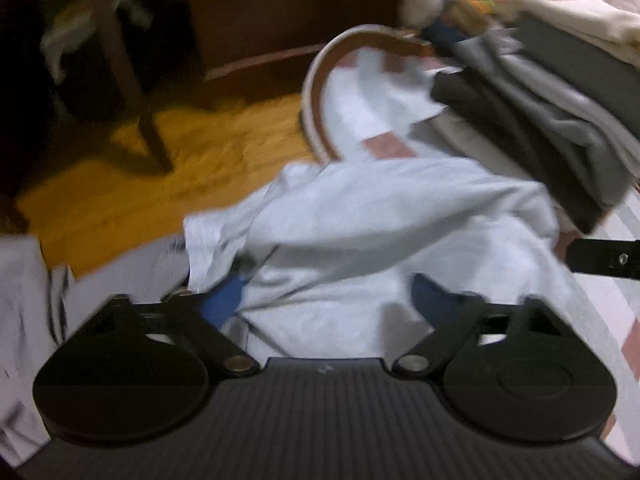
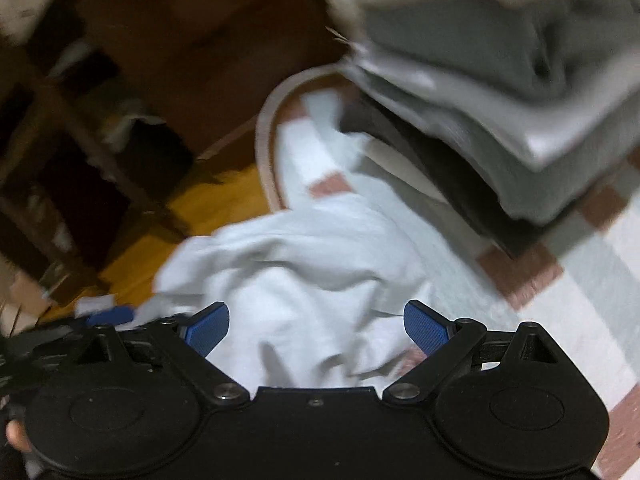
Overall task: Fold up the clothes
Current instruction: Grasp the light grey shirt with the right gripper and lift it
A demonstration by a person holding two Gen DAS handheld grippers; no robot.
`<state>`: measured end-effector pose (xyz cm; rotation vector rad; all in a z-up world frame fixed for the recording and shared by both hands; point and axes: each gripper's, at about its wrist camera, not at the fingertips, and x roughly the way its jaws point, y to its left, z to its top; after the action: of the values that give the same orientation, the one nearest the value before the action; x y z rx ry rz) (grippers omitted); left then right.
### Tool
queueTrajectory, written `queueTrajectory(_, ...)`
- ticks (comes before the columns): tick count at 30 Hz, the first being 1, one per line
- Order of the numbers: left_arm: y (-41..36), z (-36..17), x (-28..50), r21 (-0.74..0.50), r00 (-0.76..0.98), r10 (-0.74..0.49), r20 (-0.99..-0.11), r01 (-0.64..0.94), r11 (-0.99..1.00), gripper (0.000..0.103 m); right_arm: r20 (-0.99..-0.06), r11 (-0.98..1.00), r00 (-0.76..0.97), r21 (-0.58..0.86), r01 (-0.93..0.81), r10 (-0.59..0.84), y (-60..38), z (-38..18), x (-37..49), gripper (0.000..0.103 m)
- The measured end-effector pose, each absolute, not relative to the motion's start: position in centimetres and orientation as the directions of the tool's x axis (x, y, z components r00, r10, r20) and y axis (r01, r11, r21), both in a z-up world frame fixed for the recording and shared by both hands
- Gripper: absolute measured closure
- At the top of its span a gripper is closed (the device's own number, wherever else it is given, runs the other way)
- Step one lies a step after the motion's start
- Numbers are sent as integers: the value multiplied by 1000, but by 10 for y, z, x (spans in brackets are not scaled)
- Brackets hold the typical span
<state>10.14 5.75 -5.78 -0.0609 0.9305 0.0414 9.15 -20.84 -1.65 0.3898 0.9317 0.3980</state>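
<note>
A pale grey garment (image 1: 380,216) lies crumpled near the edge of a bed with a checked sheet (image 1: 384,146). My left gripper (image 1: 328,298) is down in it. Its blue pads (image 1: 226,300) stand apart, partly buried, with bunched cloth between them, and I see no pinch on the cloth. In the right wrist view the same garment (image 2: 288,264) lies under my right gripper (image 2: 316,330). That gripper is wide open, its blue pads (image 2: 426,332) bare and just above the cloth. Both views are motion-blurred.
A stack of folded grey and dark clothes (image 1: 540,120) (image 2: 500,100) sits on the bed just beyond the garment. The bed's piped edge (image 1: 316,100) curves to the left, with wooden floor (image 1: 160,184) and a chair leg (image 1: 132,80) beyond it. A cream blanket (image 1: 560,4) lies behind the stack.
</note>
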Motion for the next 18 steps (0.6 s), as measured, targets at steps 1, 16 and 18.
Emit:
queueTrajectory(1, 62, -64, 102, -58, 593, -16, -805, -52, 997, 63, -690, 851, 531, 510, -125, 492, -212, -26, 97, 6)
queueTrajectory(16, 100, -125, 115, -454, 512, -310, -801, -182, 872, 36, -540, 472, 521, 839, 271, 661, -205, -129, 121, 18)
queueTrajectory(18, 93, -123, 115, -474, 519, -350, -780, -124, 872, 40, -494, 408, 530, 869, 279, 689, -198, -132, 114, 69)
